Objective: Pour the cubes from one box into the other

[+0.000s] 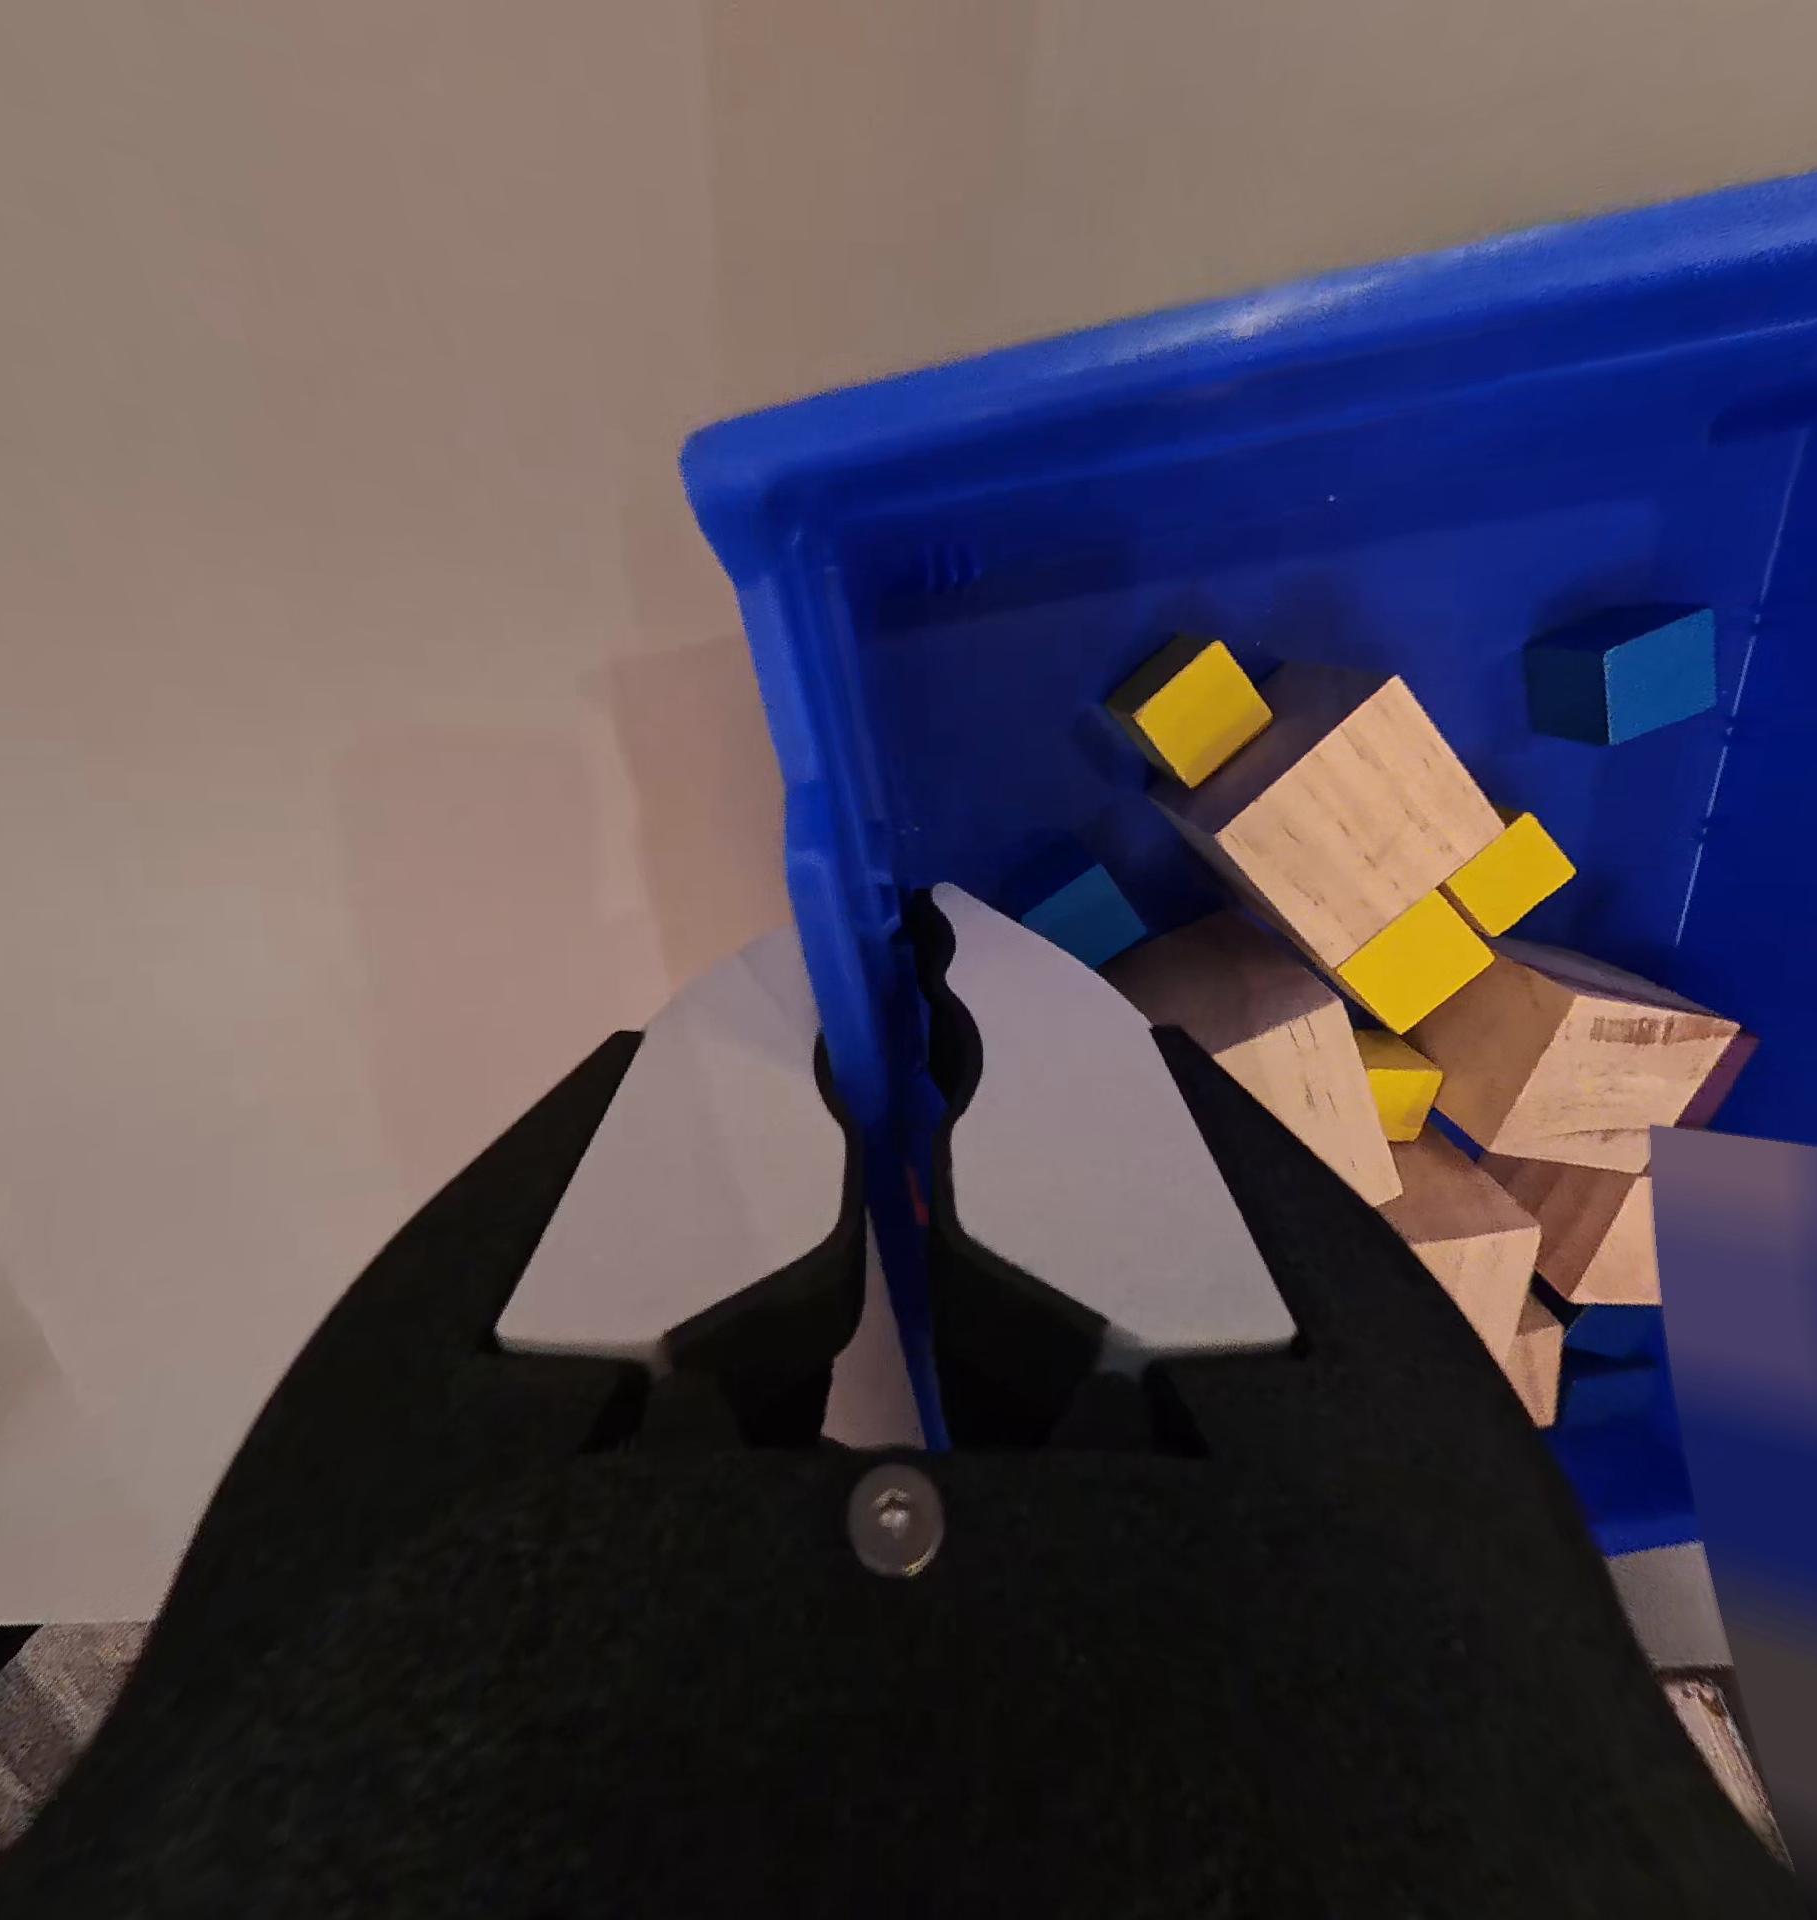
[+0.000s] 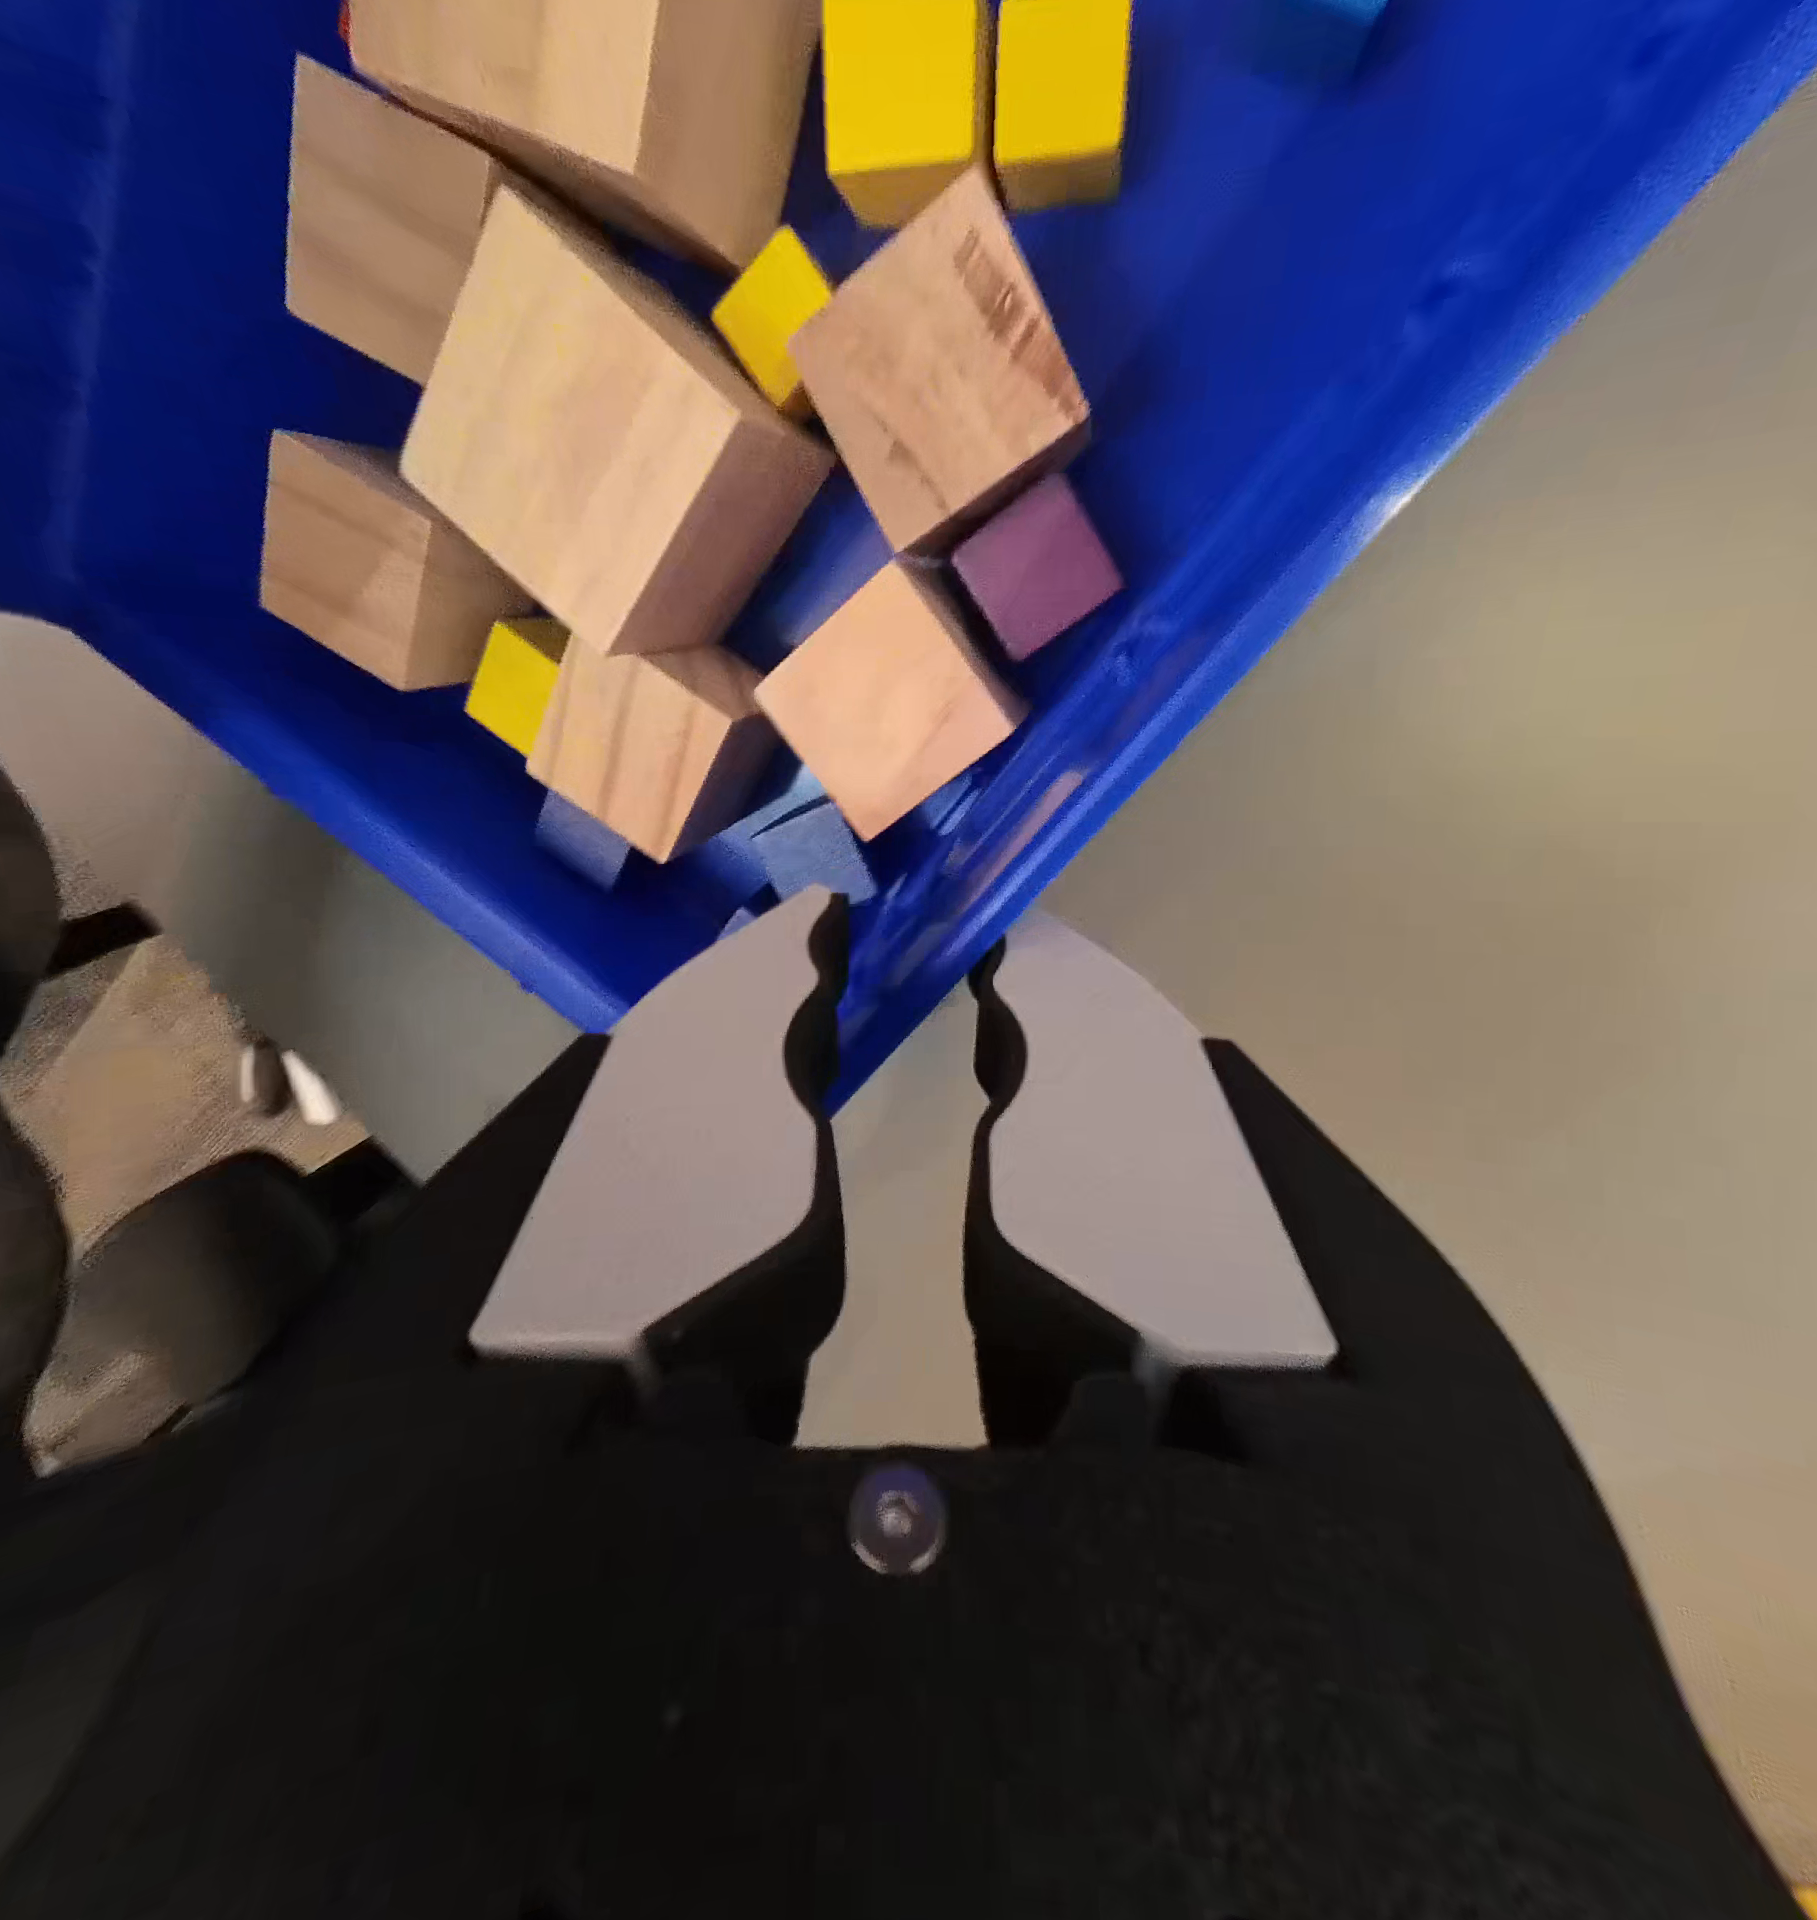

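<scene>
While both tongs hold the blue box (image 1: 1299, 488) off any support, the scene reads as a pour already tipped steeply.

Left gripper (image 1: 899, 997): clamped on the box's side wall, one finger outside and one inside, the wall running edge-on straight away from the camera.

Right gripper (image 2: 904, 966): its fingers straddle the rim at a corner of the same box; a gap shows between them lower down, so I judge it gripping the rim, though the blur leaves the contact less than certain.

Box: held between the two tongs and tilted hard, its inside face turned toward both cameras.

Cubes: large bare-wood blocks (image 2: 592, 436), small yellow cubes (image 1: 1413, 956), a blue cube (image 1: 1652, 675) and a purple cube (image 2: 1034, 566), heaped toward the low side by the right gripper's corner; a few small ones sit higher up on the box floor.

Other box: not in either view, so where it lies I cannot tell.

Key relation: the heap lies straight ahead of the right gripper and to the right of the left one; the right gripper is nearer the heap.

Next move, as a judgement: rolling both wrists together should send the heap over the low rim.

Risk: heavy wood blocks shifting at once could twist the thin wall in the grip.
</scene>
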### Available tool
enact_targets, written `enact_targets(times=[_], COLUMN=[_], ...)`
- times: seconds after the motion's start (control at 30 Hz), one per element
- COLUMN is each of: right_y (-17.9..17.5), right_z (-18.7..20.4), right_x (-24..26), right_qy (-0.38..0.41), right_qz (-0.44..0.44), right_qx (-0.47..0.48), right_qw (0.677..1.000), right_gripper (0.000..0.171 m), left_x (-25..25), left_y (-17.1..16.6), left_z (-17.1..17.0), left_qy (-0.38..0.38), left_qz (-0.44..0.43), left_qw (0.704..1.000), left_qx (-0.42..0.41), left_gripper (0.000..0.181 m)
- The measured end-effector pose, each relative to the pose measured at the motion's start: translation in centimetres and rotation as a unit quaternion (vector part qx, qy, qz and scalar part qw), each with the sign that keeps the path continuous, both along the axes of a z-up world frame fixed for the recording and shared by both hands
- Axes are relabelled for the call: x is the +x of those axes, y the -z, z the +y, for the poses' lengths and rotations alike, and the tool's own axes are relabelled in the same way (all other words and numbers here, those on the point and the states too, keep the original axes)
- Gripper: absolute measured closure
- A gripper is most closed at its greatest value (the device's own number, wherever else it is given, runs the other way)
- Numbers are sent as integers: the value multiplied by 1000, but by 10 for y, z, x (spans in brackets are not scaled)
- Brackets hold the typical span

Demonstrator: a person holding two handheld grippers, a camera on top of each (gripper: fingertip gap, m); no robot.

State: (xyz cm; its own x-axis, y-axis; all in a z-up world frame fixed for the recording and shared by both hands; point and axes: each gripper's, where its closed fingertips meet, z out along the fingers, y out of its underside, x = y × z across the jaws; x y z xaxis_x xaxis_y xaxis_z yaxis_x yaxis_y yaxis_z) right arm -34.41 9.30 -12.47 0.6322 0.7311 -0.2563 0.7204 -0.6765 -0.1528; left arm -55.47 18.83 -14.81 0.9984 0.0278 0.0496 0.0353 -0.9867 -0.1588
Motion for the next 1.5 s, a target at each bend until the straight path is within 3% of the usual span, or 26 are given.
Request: enact_targets(times=[0.1, 0.2, 0.3, 0.37, 0.47, 0.67, 0.87, 1.13, 1.33, 1.5], right_y=[6, 10, 29, 31, 29, 11, -31, -85, -138, -150], right_z=[-31, -46, -44, -41, -35, -34, -17, 12, 21, 23], right_x=[9, 14, 26, 22, 28, 45, 92, 248, 413, 545], right_qy=[-14, -4, 60, 112, 154, 129, 128, 203, 259, 323], right_qz=[-29, -67, -121, -102, -92, -121, -112, -79, -136, -158], right_qx=[-54, -14, 11, 1, 10, 17, 35, 83, 140, 172], right_qw=[998, 998, 991, 988, 984, 984, 985, 972, 946, 917], right_gripper=[146, 141, 147, 162, 166, 166, 166, 165, 165, 166], left_x=[3, 4, 5, 4, 4, 19, 65, 232, 408, 547], left_y=[-1, 0, 0, 0, 0, -5, -46, -118, -143, -154], left_z=[-10, -15, -19, -23, -33, -43, -23, 29, 56, 65], left_qy=[-4, -5, -15, -20, -26, -1, 7, 58, 93, 119], left_qz=[-9, 7, 5, 9, -11, -16, -42, -68, -143, -180], left_qw=[1000, 1000, 1000, 1000, 999, 1000, 998, 990, 976, 963], left_qx=[-4, 5, 6, 14, 14, 7, 35, 107, 133, 164], left_gripper=[175, 175, 175, 175, 174, 174, 174, 174, 174, 173])
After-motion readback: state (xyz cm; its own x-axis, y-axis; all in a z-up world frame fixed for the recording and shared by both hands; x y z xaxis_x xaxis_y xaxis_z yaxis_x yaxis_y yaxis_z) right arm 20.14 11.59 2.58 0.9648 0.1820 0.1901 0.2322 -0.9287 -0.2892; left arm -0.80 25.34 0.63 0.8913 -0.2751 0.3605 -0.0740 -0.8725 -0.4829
